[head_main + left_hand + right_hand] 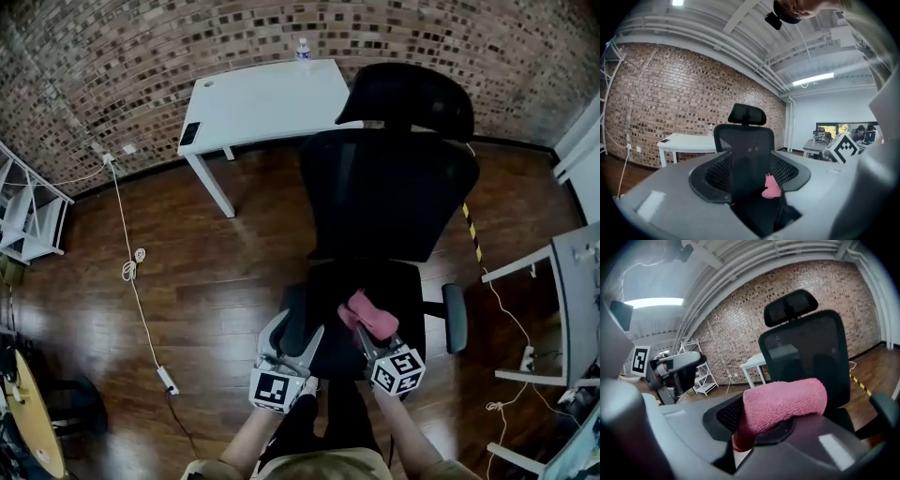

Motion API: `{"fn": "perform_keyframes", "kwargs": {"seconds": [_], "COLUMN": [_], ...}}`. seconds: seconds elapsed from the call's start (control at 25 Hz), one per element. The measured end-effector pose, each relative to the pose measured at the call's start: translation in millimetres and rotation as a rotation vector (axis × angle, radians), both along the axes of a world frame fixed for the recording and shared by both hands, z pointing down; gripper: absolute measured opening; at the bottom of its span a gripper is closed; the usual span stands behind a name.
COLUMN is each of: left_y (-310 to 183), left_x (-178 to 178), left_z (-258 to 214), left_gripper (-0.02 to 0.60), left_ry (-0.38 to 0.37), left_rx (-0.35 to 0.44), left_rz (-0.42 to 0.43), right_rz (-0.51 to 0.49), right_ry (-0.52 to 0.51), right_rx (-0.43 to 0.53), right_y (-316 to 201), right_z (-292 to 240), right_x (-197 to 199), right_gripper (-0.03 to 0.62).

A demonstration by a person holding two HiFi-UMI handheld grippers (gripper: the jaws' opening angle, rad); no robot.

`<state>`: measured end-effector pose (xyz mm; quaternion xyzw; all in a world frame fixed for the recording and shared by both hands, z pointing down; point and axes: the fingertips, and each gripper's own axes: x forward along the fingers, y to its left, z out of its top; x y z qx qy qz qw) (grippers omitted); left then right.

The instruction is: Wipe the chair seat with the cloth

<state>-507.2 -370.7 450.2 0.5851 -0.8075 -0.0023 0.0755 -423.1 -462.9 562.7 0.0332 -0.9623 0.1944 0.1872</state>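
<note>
The right gripper has its jaws clenched on a pink terry cloth. The cloth is rolled into a thick wad that sticks out past the tips, so the soft bulge rather than hard plastic would meet the surface. In the head view the pink terry cloth sits low in the middle of the frame, over the front part of the black padded chair seat; whether it presses on the seat or hovers just above it I cannot tell. The left gripper has its jaws spread wide with nothing between them, only the chair showing through the gap. In the head view the left gripper lies just beside the cloth at the seat's front left edge, probably placed to steady the black mesh office chair during strokes. Its backrest stands toward the top of the frame, leaving the seat open from the front. At upper centre a white bench carries a small clear water bottle, and dark wooden floor lies all around.
</note>
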Motion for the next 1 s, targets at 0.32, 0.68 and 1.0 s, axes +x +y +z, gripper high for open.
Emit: {"fn": "perform_keyframes", "kwargs": {"seconds": [0.32, 0.68, 1.0], "left_y": [-80.7, -99.4, -128.1], "left_x": [-66.3, -104.0, -87.5], "left_z": [110.5, 181.4, 195.8], "left_gripper": [0.244, 0.239, 0.235], "left_ry": [0.079, 0.125, 0.145], "left_rx": [-0.101, -0.2, -0.221], "left_rz": [0.004, -0.02, 0.028], "right_rz": [-0.051, -0.113, 0.221], "right_ry": [0.071, 0.347, 0.813], "right_rx": [-0.139, -0.126, 0.242], "right_y": [-57.9, -67.7, -313.0], "right_z": [189.7, 364.4, 399.6], "right_x": [-123.6, -189.8, 22.2], "right_gripper": [0.038, 0.034, 0.032]}}
